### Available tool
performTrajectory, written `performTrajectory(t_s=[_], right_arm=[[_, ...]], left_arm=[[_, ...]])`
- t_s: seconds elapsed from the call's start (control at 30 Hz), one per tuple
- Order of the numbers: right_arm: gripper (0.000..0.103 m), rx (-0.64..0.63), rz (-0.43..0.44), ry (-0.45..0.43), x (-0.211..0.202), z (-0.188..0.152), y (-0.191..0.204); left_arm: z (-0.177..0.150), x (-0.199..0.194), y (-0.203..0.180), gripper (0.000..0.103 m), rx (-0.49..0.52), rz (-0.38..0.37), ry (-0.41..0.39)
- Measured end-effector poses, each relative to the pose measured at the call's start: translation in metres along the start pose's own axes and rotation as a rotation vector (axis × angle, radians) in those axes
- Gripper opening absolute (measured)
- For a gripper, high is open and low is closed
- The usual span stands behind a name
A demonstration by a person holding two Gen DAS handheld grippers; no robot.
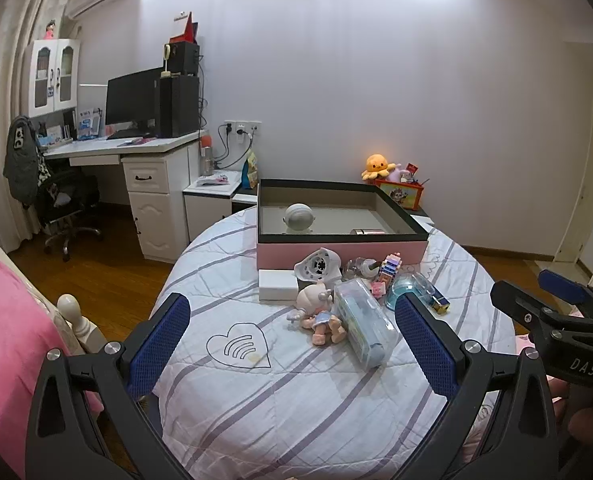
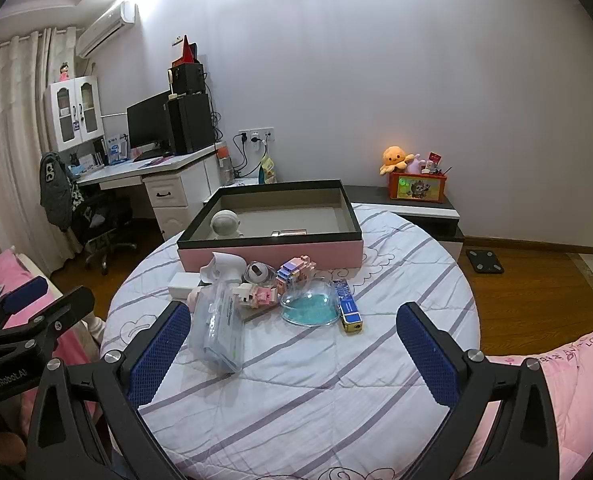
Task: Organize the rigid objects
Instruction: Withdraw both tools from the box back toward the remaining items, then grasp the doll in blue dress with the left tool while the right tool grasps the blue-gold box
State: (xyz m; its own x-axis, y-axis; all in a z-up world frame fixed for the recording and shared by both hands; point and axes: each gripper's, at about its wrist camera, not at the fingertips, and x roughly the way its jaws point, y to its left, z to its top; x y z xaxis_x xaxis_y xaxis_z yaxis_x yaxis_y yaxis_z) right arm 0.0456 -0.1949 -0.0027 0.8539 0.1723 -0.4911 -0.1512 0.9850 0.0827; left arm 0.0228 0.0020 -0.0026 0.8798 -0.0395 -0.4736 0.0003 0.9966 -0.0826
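Note:
A pink box with a black rim [image 1: 342,250] [image 2: 270,254] stands on the round striped bed and holds a white astronaut figure [image 1: 299,218] and a metal cylinder [image 1: 366,232]. In front of it lie a clear plastic case [image 1: 362,326] [image 2: 220,328], a doll [image 1: 318,312], a white fan-like device [image 1: 318,266], a white carton [image 1: 277,285], a block toy [image 2: 294,272], a clear dome with blue filling [image 2: 310,306] and a blue-gold lighter [image 2: 350,312]. My left gripper [image 1: 291,299] hovers open before the pile, holding nothing. My right gripper [image 2: 294,308] is open too, short of the dome.
The bed edge [image 1: 164,292] drops to a wooden floor. A white desk [image 1: 152,184] with a monitor and an office chair [image 1: 68,208] stand at the left. A low cabinet with an orange toy bin [image 2: 416,188] sits behind the bed. Pink bedding [image 2: 556,368] lies to the right.

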Motion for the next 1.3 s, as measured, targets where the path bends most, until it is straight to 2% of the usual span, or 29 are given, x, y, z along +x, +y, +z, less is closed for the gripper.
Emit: performTrajectory(t_s=[0.43,0.77,1.0,1.3], right_arm=[[0.103,0.000,-0.002,0.005,0.001,-0.001,0.000],[0.103,0.020,-0.023,0.046,0.017,-0.008,-0.016],[0.103,0.041,-0.042,0.096,0.036,-0.016,-0.031],[0.103,0.038,-0.070,0.181,0.077,-0.027,-0.045]], left_arm=[[-0.003,0.003,0.001,0.103,-0.010,-0.003,0.004],[-0.018,0.024,0.009,0.103,-0.025,-0.009,0.059],[-0.030,0.050,0.009,0.103,-0.020,-0.002,0.114],[-0.036,0.111,0.013,0.103,-0.031,-0.015,0.214]])
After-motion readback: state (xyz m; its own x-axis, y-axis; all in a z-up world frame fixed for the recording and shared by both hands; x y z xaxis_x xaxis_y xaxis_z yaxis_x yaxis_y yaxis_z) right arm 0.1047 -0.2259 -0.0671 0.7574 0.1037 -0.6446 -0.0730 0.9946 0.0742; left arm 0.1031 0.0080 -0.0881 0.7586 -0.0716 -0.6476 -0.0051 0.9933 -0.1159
